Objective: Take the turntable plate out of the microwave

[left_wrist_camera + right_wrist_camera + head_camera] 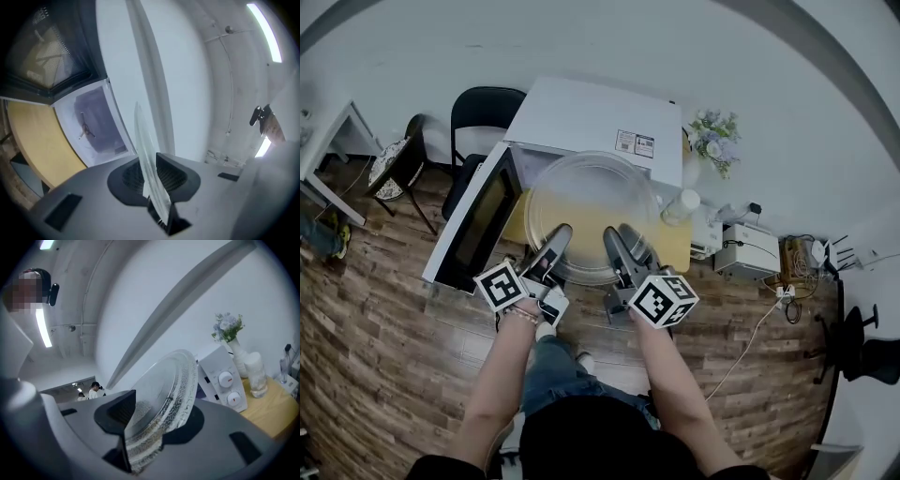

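The clear glass turntable plate hangs in the air in front of the white microwave, outside its cavity and over the yellow table. My left gripper is shut on the plate's near left rim, and my right gripper is shut on its near right rim. In the left gripper view the plate shows edge-on between the pads of the left gripper, with the microwave's cavity behind. In the right gripper view the ribbed rim of the plate sits clamped in the right gripper.
The microwave door stands swung open to the left. A vase of flowers and a white bottle stand at the table's right. A black chair is behind left; a white box and cables lie on the floor at right.
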A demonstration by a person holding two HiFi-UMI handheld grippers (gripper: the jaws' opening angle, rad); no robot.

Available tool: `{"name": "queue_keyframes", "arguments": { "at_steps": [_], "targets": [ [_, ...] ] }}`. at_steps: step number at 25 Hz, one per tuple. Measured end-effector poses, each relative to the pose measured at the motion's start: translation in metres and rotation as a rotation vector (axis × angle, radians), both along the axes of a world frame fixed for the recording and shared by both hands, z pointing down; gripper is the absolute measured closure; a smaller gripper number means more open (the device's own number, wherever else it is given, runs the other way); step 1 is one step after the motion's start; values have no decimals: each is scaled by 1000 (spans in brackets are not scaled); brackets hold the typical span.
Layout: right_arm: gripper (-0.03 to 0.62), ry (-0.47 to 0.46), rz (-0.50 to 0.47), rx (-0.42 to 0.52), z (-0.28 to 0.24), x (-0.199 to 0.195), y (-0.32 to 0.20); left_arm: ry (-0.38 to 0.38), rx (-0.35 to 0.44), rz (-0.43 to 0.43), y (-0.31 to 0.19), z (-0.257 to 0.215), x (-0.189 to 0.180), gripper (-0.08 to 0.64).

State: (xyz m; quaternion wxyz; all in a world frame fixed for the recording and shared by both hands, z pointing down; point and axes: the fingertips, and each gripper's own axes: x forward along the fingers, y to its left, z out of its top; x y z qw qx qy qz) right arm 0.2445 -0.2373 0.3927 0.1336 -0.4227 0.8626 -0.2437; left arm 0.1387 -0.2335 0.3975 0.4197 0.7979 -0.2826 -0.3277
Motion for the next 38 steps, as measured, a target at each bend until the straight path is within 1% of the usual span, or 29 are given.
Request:
{"name": "queue_keyframes", "arguments": {
  "at_steps": [3,7,10,13,16,20,23,32,38],
  "targets": [
    [407,38,-6,55,-22,-2,-6,-14,40,-16,-6,-17,-1,512],
    [407,65,4,97,-45,-9,-26,-18,78,-15,-28,-37,-7,508],
    [407,56,18,126,-59,-10,-43,-44,110,-6,-46,-53,-8,506],
    [407,44,42,162,-74,-12,-59,-92,159,4,-65,-70,-10,500],
    [407,26,61,197,-88,-11,-71,-121,208,21,-79,-88,-9,494],
    [405,12,81,240,-104,-5,-80,-167,265,46,-91,-105,-2,486],
    [405,6,89,262,-113,4,-88,-186,294,51,-100,-116,7,483],
    [400,-24,63,336,-151,30,-93,-269,422,18,-101,-156,34,474],
    [399,-25,50,383,-169,38,-100,-295,473,-8,-107,-176,42,469]
  ]
}}
